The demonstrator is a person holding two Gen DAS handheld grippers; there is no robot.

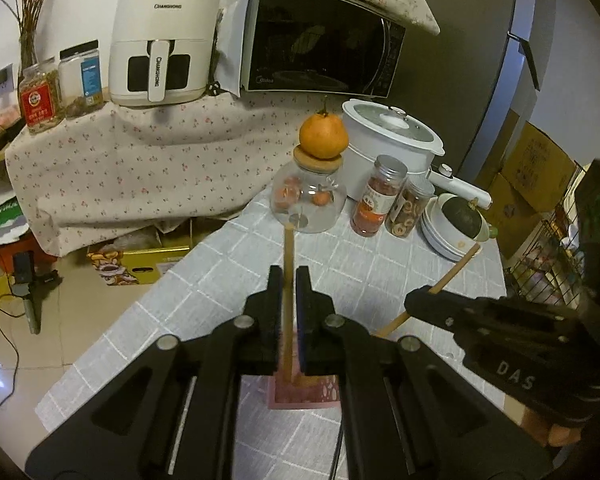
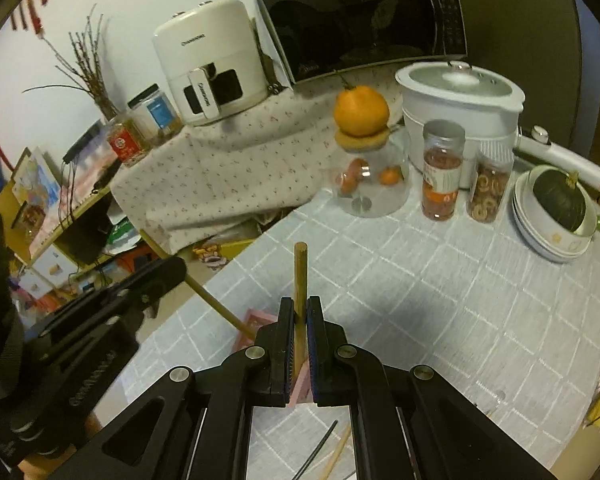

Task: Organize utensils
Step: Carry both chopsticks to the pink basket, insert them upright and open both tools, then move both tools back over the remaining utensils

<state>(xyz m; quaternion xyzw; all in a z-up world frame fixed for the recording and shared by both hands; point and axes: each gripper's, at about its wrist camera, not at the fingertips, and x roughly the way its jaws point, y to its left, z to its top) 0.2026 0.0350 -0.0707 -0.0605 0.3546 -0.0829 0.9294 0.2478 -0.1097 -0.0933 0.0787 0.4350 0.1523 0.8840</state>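
Observation:
My left gripper (image 1: pixel 288 280) is shut on a wooden chopstick (image 1: pixel 288 256) that points forward over the table; it also shows in the right wrist view (image 2: pixel 216 304). My right gripper (image 2: pixel 300 312) is shut on a second wooden chopstick (image 2: pixel 300 276), which also shows in the left wrist view (image 1: pixel 452 276). A pink holder (image 1: pixel 300 392) lies on the checked tablecloth under both grippers, with its corner seen in the right wrist view (image 2: pixel 256 320). A dark chopstick (image 2: pixel 318 452) and another wooden one (image 2: pixel 338 452) lie near the table's front.
At the back of the table stand a glass jar (image 1: pixel 310 204) with an orange (image 1: pixel 323 136) on its lid, two spice jars (image 1: pixel 376 196), a white pot (image 1: pixel 392 140) and stacked bowls (image 1: pixel 448 236) holding a dark squash. An air fryer (image 1: pixel 164 40) and microwave (image 1: pixel 320 40) sit behind.

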